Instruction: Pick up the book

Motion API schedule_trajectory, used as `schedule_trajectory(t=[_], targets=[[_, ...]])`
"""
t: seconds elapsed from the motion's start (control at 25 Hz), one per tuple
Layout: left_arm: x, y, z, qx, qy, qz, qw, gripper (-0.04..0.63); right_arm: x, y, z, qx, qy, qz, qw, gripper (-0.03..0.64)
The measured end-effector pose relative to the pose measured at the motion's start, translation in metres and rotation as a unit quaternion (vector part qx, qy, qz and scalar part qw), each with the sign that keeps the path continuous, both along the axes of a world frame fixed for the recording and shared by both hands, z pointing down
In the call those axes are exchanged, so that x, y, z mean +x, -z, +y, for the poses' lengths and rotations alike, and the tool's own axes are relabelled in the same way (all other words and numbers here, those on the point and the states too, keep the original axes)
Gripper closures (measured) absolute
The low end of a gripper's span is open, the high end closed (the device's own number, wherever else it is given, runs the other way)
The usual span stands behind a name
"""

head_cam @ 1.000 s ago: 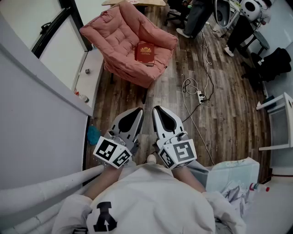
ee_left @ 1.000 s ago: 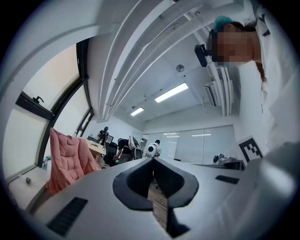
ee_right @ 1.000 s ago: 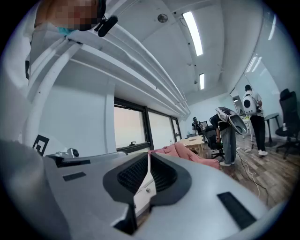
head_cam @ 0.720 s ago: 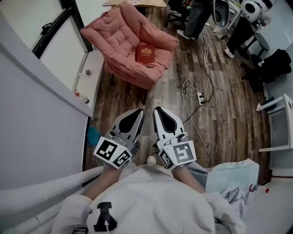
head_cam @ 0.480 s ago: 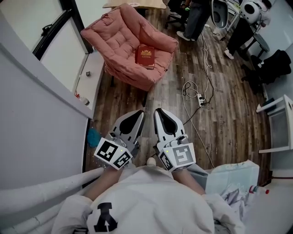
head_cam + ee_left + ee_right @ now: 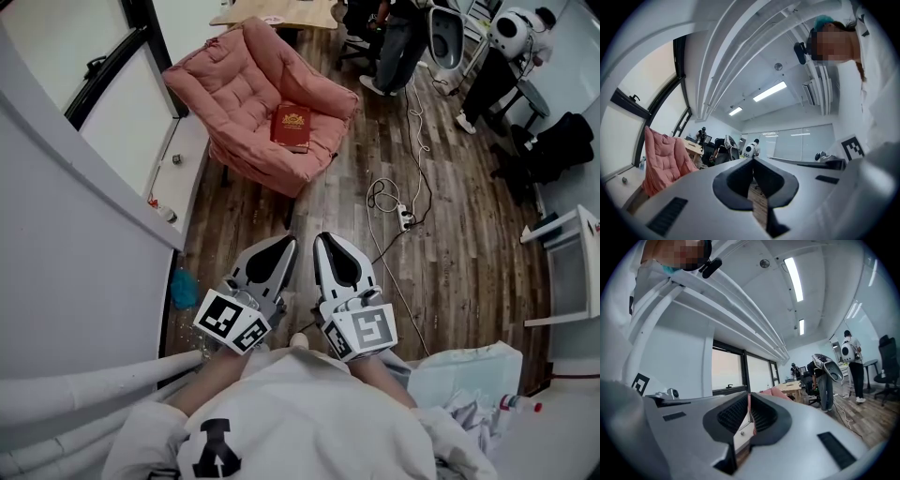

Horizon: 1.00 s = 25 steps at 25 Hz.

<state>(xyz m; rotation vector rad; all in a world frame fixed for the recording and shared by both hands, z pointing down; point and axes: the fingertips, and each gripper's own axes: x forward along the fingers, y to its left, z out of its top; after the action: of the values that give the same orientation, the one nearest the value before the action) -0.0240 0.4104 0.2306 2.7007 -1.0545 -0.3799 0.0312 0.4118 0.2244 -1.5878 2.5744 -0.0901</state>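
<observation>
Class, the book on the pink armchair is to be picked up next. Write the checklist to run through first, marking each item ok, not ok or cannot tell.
1. Book in plain sight, flat on the armchair seat, nothing on it: ok.
2. Left gripper empty: ok, nothing between its jaws.
3. Right gripper empty: ok.
4. Jaws apart for the book: not ok, both grippers are shut.
5. Grippers close to the book: not ok, bare floor lies between.
6. Walking path free: probably ok, the cable lies off to the right.
</observation>
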Motion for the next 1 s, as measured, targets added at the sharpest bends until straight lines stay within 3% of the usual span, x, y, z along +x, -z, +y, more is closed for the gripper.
schedule_trajectory(t=[0.4,0.72,1.0], targets=[[0.051,-0.013,0.012,-0.008,-0.007,-0.001,0.9999,0.591,0.037,-0.007,0.004,-0.003,0.009,0.009,1.000,0.578],[0.050,-0.017,-0.017,-0.007,0.001,0.004,1.0000,0.591,0.042,-0.017,-0.023,-0.010,0.008,0.004,1.000,0.578],[0.040,-0.018,-0.080,0.000,-0.006,0.007,1.0000,0.591,0.034,-0.022,-0.083,-0.012,-0.001,0.007,1.000,0.578]])
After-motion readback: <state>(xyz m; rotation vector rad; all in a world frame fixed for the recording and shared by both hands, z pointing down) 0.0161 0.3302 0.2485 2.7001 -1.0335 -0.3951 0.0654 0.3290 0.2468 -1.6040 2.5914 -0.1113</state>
